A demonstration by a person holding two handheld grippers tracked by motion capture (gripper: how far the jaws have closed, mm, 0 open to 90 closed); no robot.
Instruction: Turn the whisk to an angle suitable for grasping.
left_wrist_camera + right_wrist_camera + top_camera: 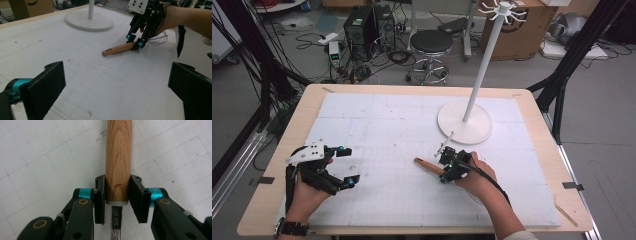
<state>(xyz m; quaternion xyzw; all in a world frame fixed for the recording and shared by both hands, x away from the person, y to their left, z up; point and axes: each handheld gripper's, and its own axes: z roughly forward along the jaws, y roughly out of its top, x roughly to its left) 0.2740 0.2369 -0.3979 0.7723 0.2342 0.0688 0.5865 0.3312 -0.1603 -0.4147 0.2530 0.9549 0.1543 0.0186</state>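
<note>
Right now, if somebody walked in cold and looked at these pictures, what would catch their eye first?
Probably the right hand-held gripper near the middle of the white mat, its jaws closed around the wooden handle of a whisk lying on the table. Next, the tall white stand at the far right of the mat. The left hand-held gripper sits open and empty at the near left.
</note>
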